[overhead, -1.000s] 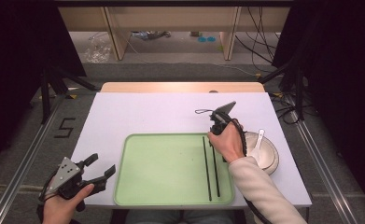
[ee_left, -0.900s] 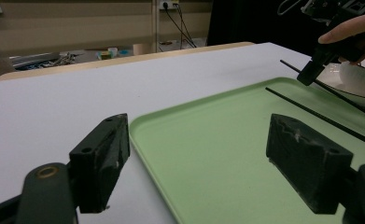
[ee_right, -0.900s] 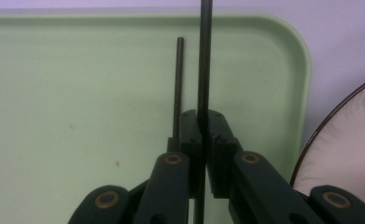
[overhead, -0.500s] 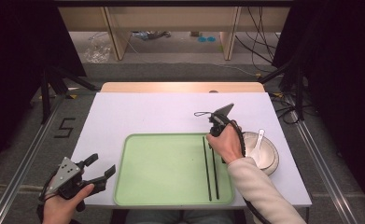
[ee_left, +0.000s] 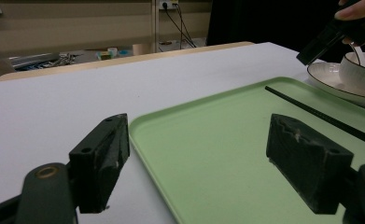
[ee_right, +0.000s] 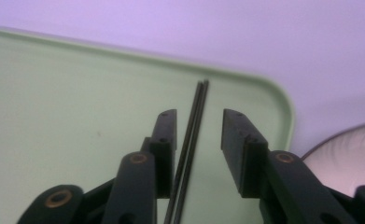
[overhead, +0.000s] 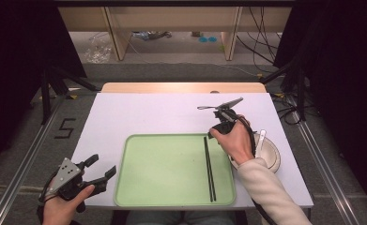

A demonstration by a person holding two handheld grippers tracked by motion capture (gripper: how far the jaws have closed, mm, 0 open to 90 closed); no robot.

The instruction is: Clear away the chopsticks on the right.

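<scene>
A black "5" (overhead: 66,127) is marked on the floor left of the bench (overhead: 148,115) — the only writing readable here.

The chopsticks (overhead: 209,166) lie side by side, touching, flat in the green tray (overhead: 162,168), close to its right rim. Their long axis runs from the person's side toward the far side, almost parallel to that rim, with the far ends just short of the tray's far edge. Which end is the tip cannot be told.

The right gripper (ee_right: 196,140) is held over the far part of the pair, pointing down at the tray. Its fingers (ee_right: 164,140) have just been opening and stand apart, one on each side of the chopsticks, which pass between them untouched — the pads press on nothing.

The left gripper (overhead: 99,171) sits at the near left corner of the bench, just off the tray's left rim, its fingers (ee_left: 101,161) wide with nothing between them.

Right of the tray stands a white bowl (overhead: 265,152) on a saucer (ee_left: 325,79), a spoon (overhead: 261,139) resting in it.
</scene>
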